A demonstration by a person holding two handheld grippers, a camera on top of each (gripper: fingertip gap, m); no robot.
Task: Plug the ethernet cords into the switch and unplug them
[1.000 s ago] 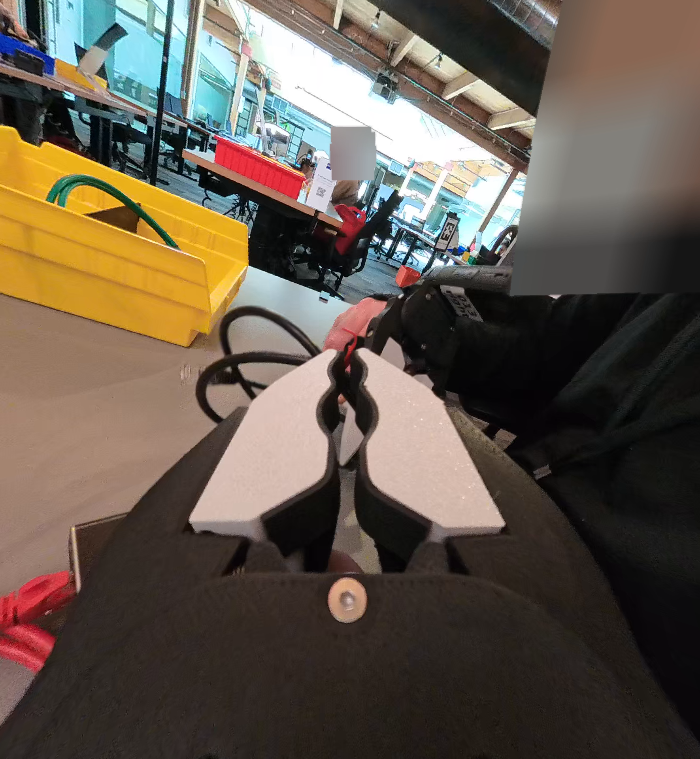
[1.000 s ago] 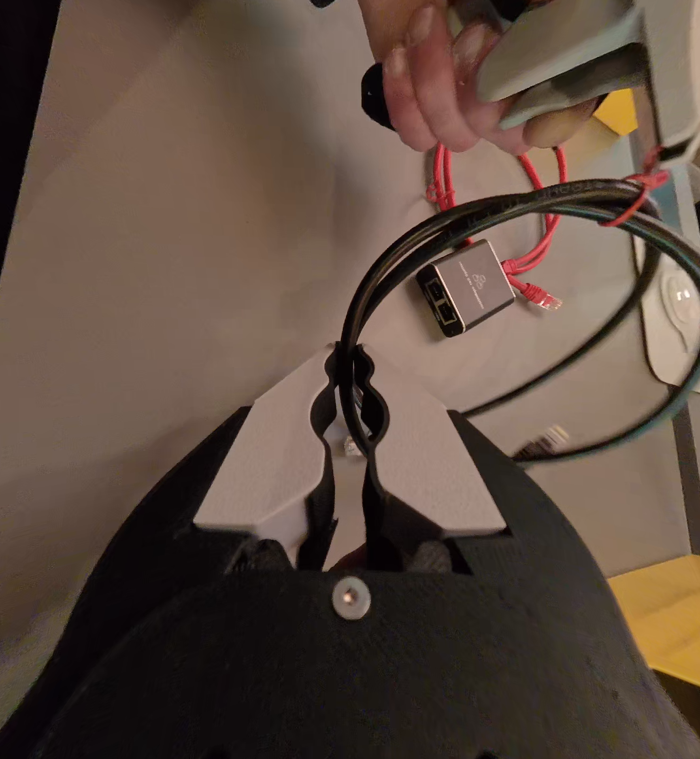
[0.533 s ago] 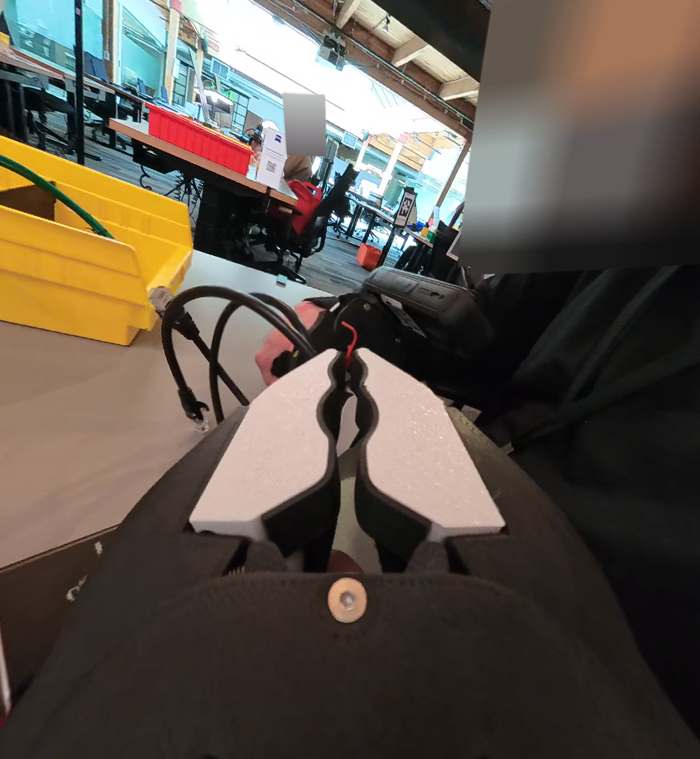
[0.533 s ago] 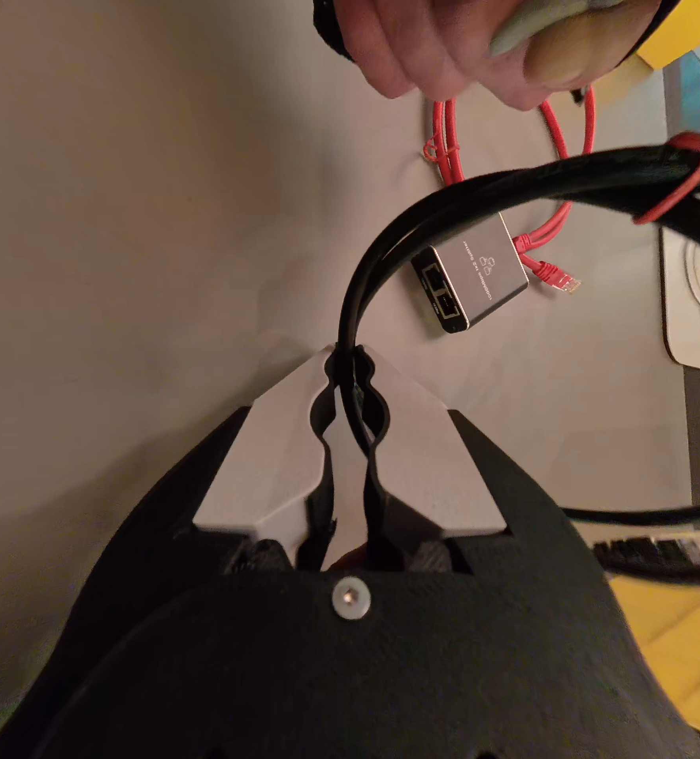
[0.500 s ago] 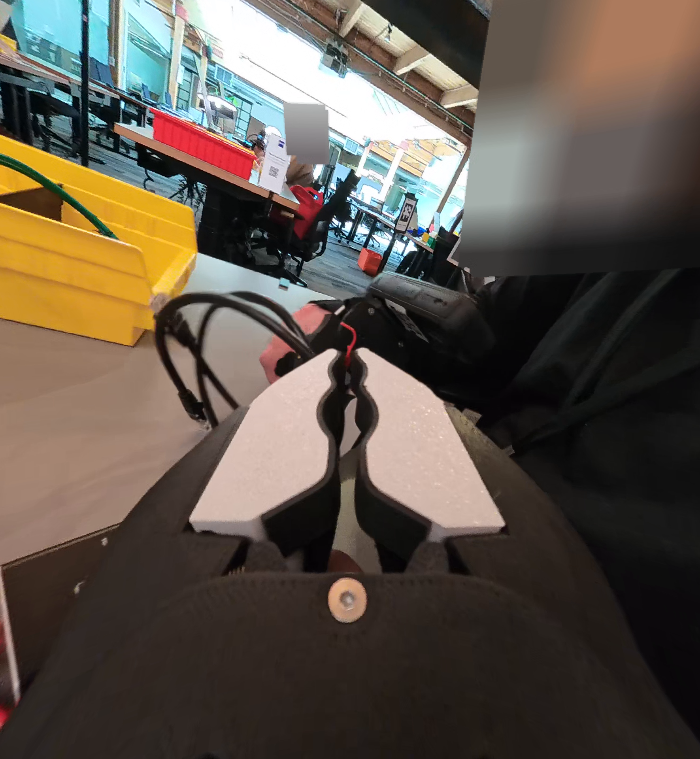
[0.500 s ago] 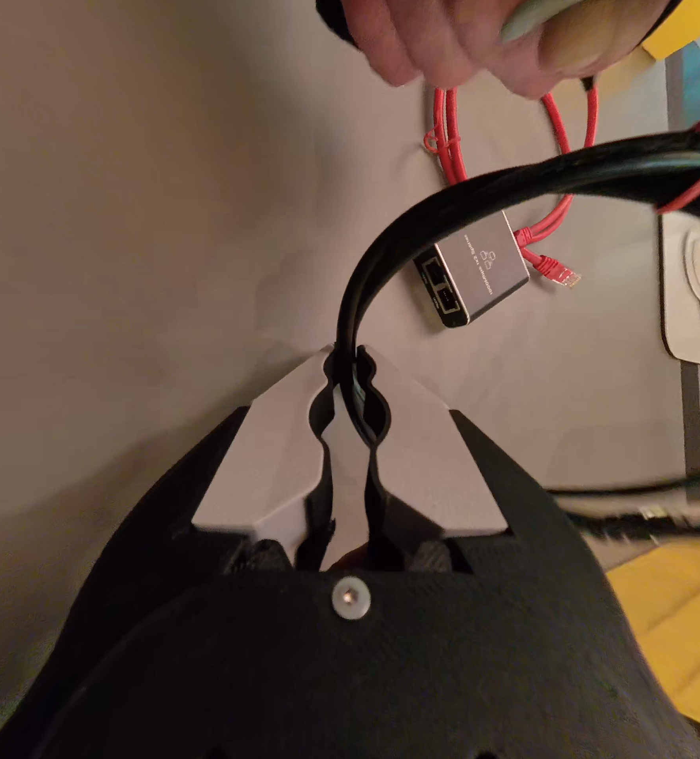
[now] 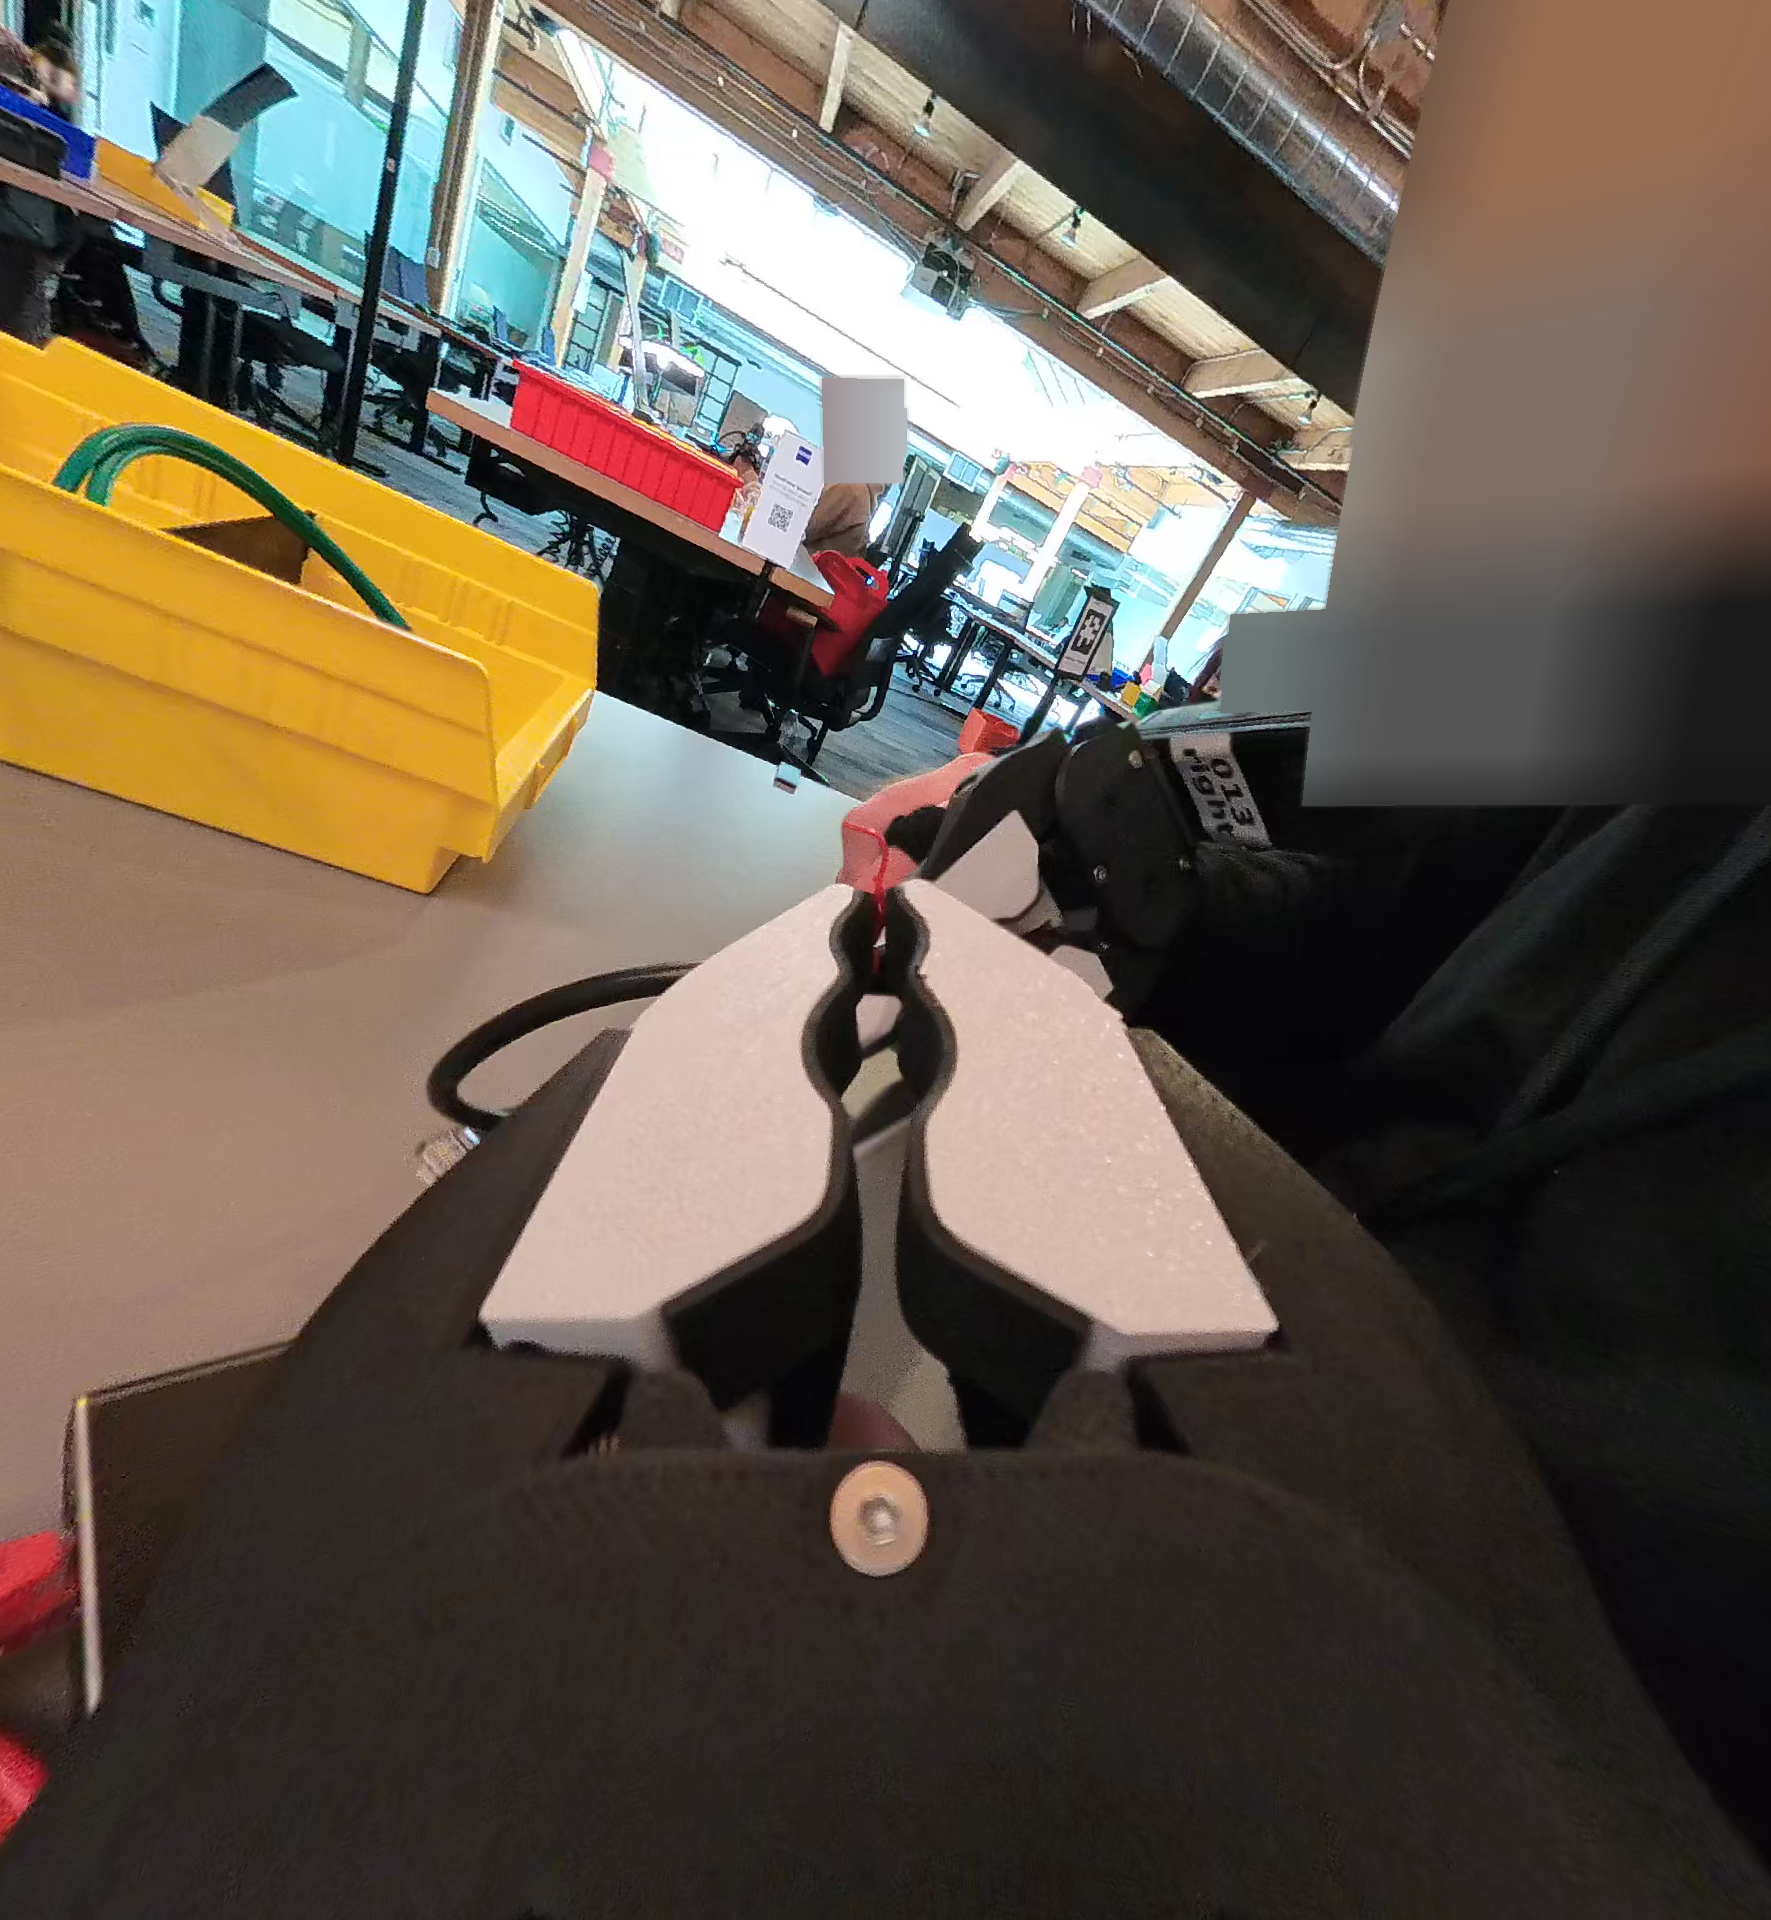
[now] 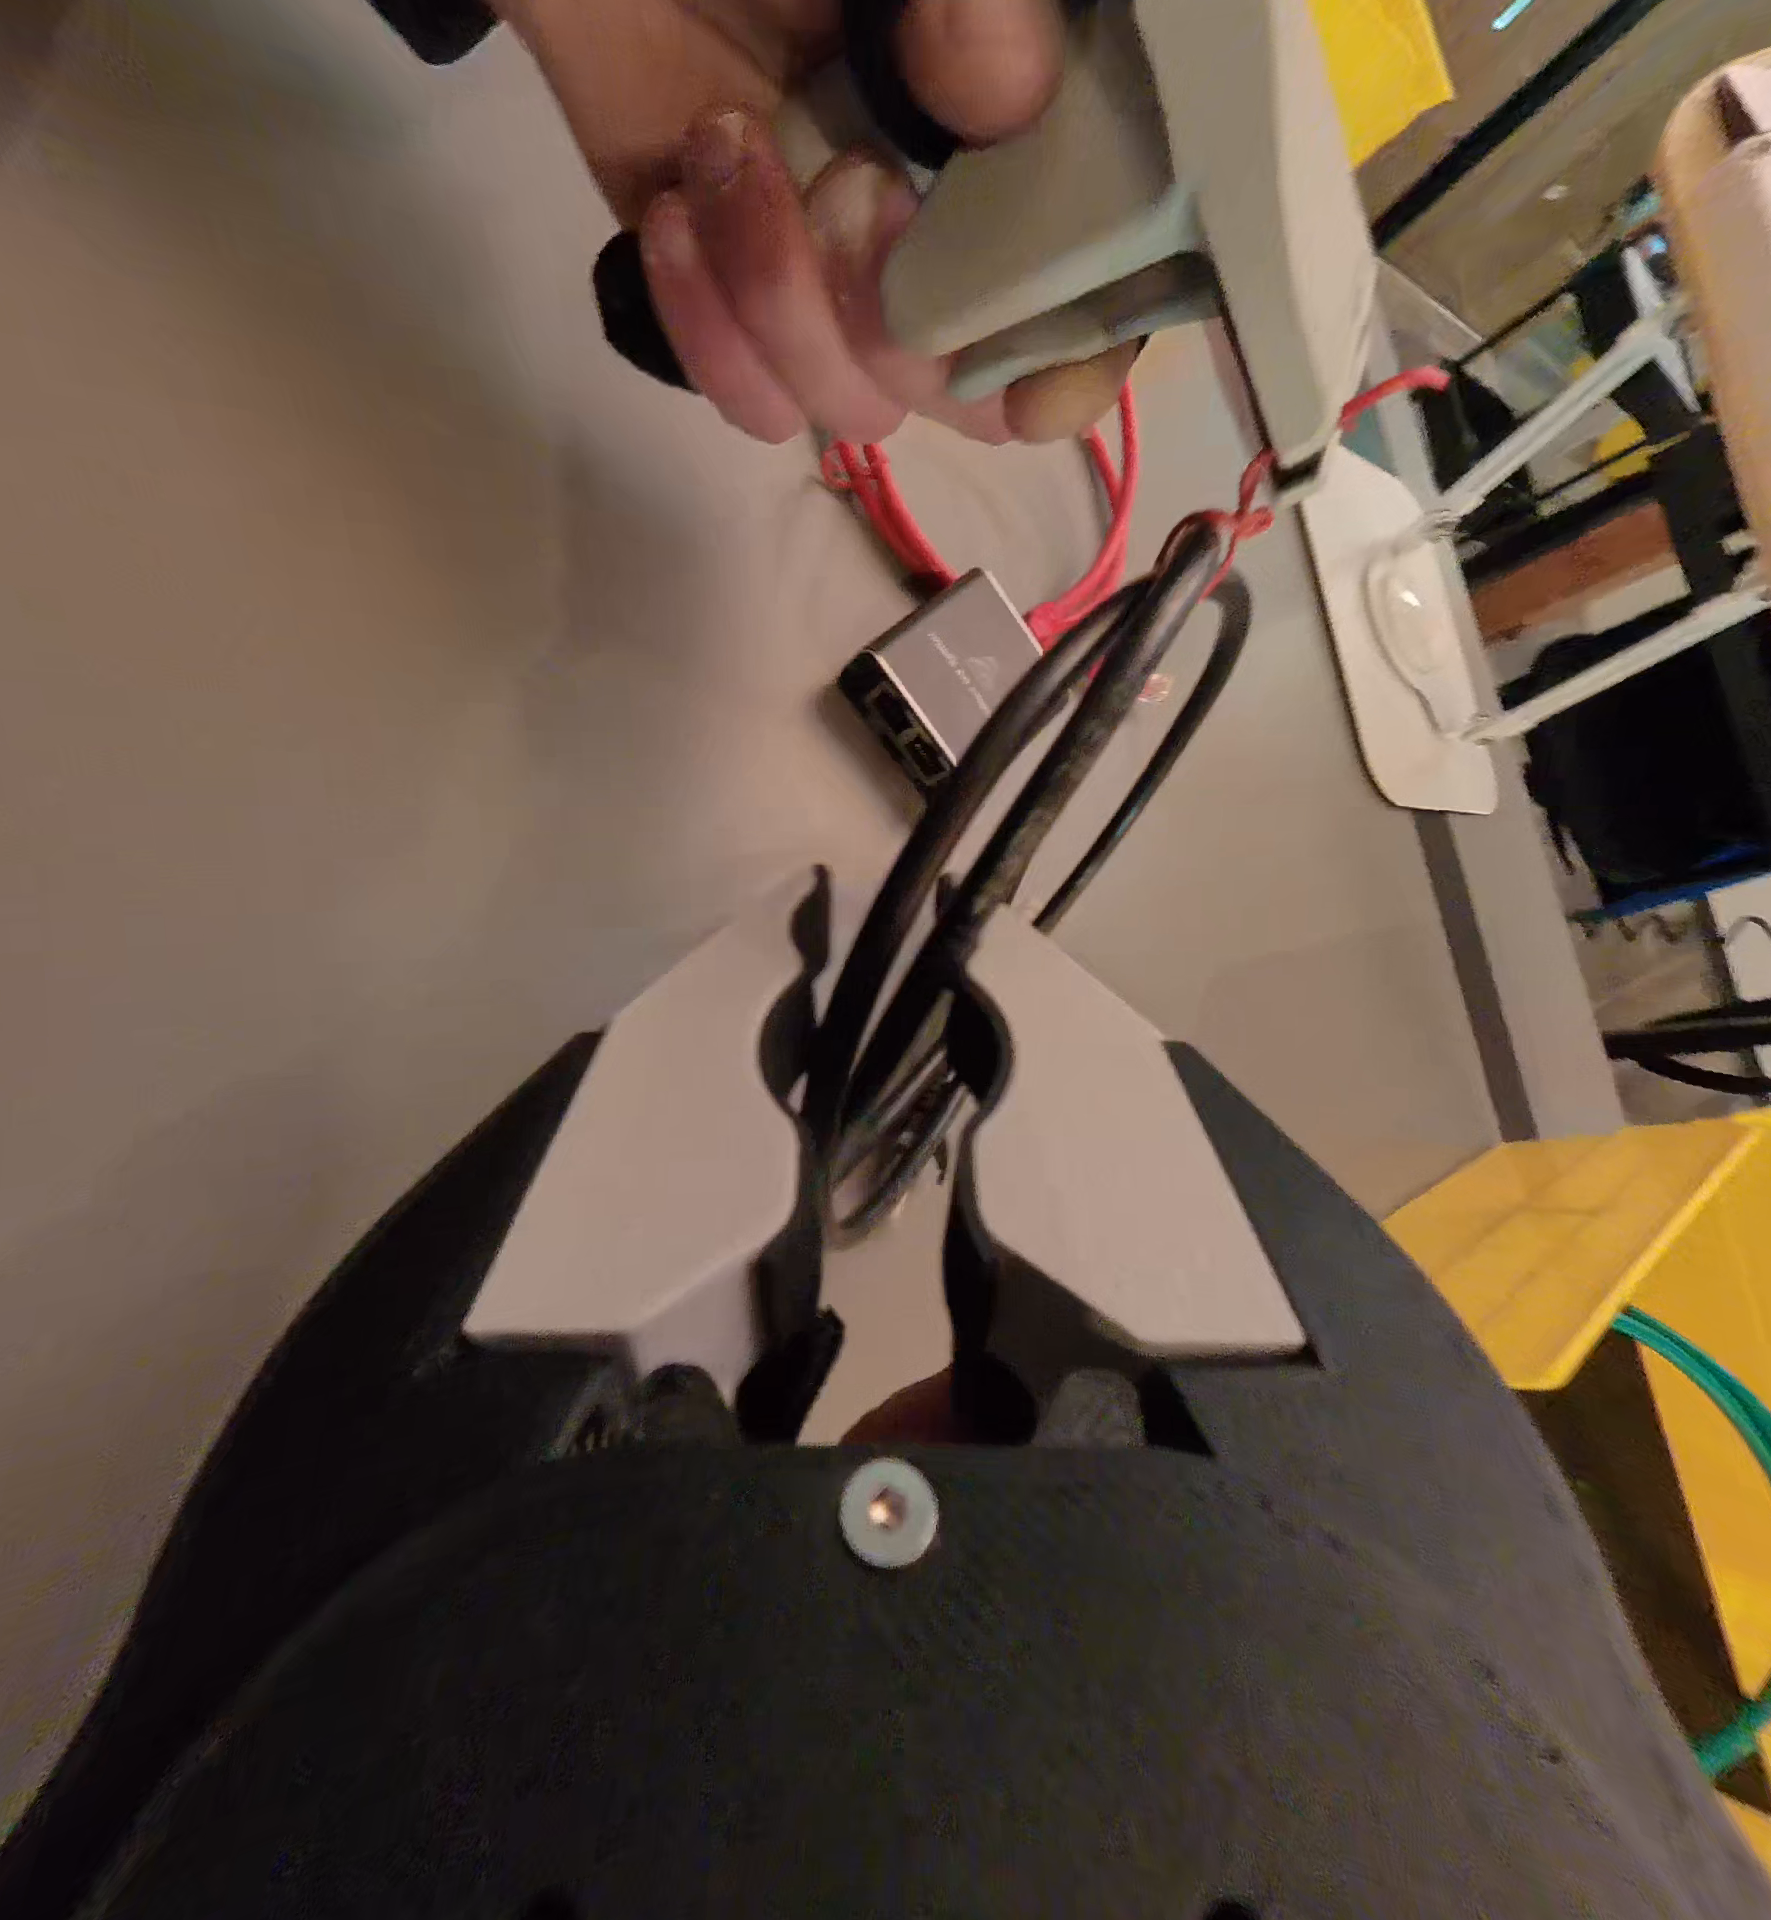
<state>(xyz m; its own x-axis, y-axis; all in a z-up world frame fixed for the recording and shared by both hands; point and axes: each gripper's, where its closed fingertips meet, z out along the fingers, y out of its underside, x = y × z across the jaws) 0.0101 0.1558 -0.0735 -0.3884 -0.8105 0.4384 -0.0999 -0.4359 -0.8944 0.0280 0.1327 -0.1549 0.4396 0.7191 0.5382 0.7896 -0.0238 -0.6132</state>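
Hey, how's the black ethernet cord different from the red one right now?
The black cord loops up between the right gripper's fingers, while the red cord lies flat on the table behind the switch. The black cord's coil is bound by a red tie that the left gripper pinches, while nothing grips the red cord. Shared: both are coiled, and neither fills the switch's two visible ports.
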